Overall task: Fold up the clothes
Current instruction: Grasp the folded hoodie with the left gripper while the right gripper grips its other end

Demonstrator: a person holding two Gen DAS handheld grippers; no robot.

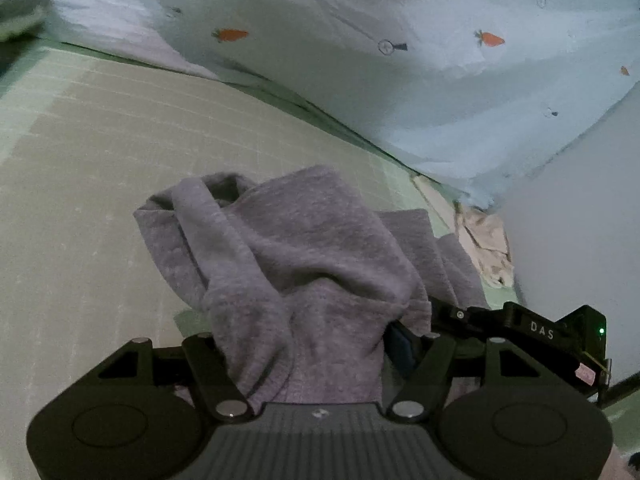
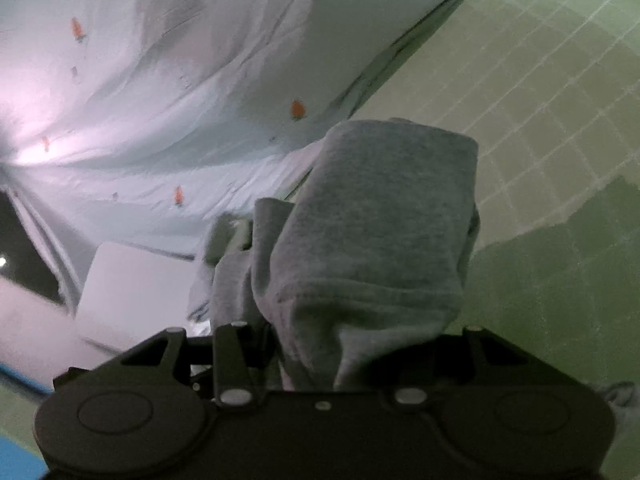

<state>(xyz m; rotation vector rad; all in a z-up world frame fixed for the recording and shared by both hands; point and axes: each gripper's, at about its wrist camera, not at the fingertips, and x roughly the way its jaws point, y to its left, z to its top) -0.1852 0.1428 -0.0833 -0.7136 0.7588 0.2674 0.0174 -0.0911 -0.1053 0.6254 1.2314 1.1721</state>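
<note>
Left gripper point(image 1: 304, 344) and right gripper point(image 2: 344, 344) each clamp bunched grey sweatshirt point(image 1: 304, 248) fabric; fingers hidden. Soft, thick, probably limp; best held at edges above green mat point(image 1: 80, 168).

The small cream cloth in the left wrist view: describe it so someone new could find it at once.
Start at the green gridded mat and follow its far edge, under the pale blue carrot-print sheet, to the right. There lies the crumpled cream cloth, right of the grey garment bunched in the left gripper. It alone is cream, small and unprinted.
</note>
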